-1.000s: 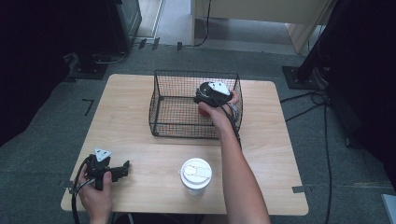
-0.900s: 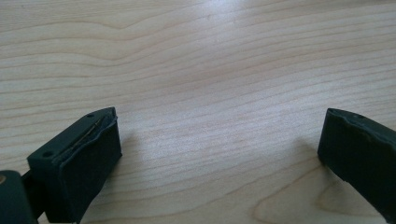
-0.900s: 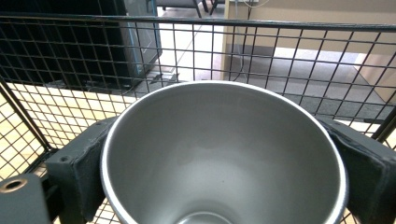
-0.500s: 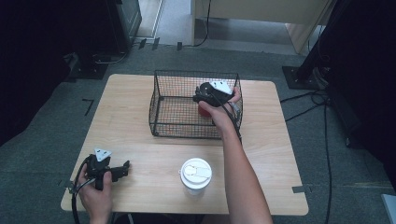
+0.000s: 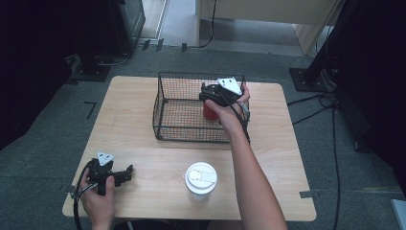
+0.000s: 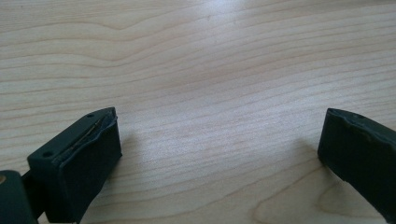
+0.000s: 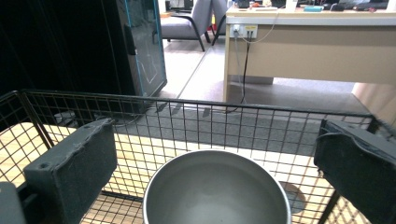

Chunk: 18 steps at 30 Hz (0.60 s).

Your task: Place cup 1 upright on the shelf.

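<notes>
We're looking at a light wooden table (image 5: 143, 120) on grey carpet, with a dark cabinet and a pale desk off behind it. Starting at the jaws: in the right gripper view the two black pads are spread wide apart, having just opened up, with nothing pinched between them. Sitting below and between them is the red cup (image 5: 209, 111), where we see its open mouth and grey metallic inside (image 7: 217, 189), and neither pad is touching it. From the high view that cup is red on the outside and stands upright inside the black wire basket (image 5: 168, 125), toward its right end, mostly tucked under the right gripper (image 5: 208, 93). That gripper sits over the basket's right side in the person's right hand, with the forearm coming in from the bottom edge. The basket's far wall of mesh runs straight across the right gripper view just past the cup (image 7: 187, 126). Over on the other side, the left gripper (image 5: 125, 173) is down at the near left corner of the table, well apart from the basket. In its own view the jaws are also spread wide, over nothing but bare wood grain (image 6: 210, 70). Between the two arms, near the front edge, there's a white paper cup with a lid (image 5: 201, 179) standing by itself, clear of both grippers and just in front of the basket.
</notes>
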{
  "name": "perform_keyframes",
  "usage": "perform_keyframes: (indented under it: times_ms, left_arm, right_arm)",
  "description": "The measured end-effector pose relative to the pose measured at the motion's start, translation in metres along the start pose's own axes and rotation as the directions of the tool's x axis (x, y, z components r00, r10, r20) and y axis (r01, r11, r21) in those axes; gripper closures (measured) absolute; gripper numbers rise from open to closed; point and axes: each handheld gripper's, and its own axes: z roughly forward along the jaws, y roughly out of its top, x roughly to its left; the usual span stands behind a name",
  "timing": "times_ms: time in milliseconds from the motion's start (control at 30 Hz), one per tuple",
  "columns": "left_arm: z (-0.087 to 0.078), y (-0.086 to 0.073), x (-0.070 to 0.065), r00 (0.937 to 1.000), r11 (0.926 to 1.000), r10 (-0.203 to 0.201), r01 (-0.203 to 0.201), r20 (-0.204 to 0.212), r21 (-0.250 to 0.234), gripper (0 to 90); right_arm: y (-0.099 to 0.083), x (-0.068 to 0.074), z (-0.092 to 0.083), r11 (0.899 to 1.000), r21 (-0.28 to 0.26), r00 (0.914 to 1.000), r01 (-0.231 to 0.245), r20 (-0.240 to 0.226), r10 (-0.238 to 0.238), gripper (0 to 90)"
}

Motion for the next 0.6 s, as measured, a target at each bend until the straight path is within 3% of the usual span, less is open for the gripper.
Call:
perform_keyframes:
  times_ms: [267,600]
  left_arm:
    - [0.0,0.0,0.0,1.0,1.0,-0.001,0.001,0.0,-0.001,0.0]
    - [0.0,0.0,0.0,1.0,1.0,-0.001,0.001,0.0,-0.001,0.0]
  right_arm:
    - [0.007,-0.002,-0.024,1.0,-0.017,0.9996,0.004,-0.026,-0.005,0.0]
    - [-0.001,-0.006,-0.062,0.999,-0.002,0.9963,0.048,-0.071,-0.048,0.0]
